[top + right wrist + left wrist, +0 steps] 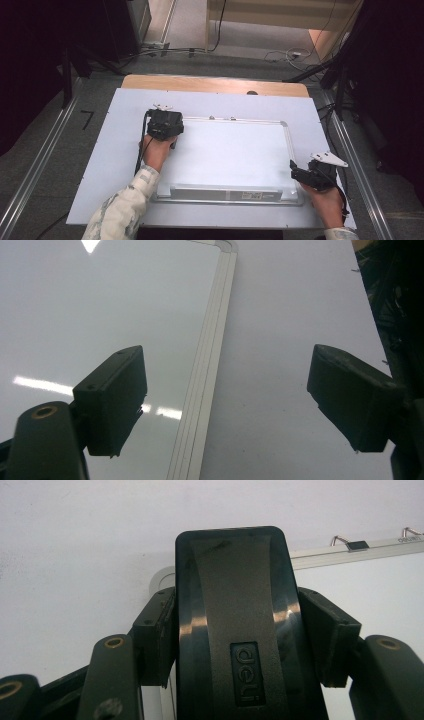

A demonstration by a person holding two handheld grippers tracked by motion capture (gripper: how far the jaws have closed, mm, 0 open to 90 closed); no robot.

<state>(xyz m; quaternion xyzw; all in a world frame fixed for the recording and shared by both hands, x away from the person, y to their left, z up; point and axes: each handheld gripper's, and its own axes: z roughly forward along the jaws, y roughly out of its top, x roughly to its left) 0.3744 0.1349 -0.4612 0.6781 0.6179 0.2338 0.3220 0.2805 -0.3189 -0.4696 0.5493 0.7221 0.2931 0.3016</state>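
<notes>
Eraser gripped on the whiteboard

My left claw is clenched on the black plastic whiteboard eraser at the silver-framed whiteboard's ten o'clock corner; my right claw hangs released over the frame's four o'clock edge, above the white bench.

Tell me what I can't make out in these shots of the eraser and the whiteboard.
- Eraser: in the left gripper view its underside is hidden and its lower end is cut off by the bottom edge; in the high view the left gripper covers it.
- Whiteboard: the label on its near frame is too small to read in the high view.
- Right gripper: open over the whiteboard's frame edge; whether it touches cannot be told.
</notes>
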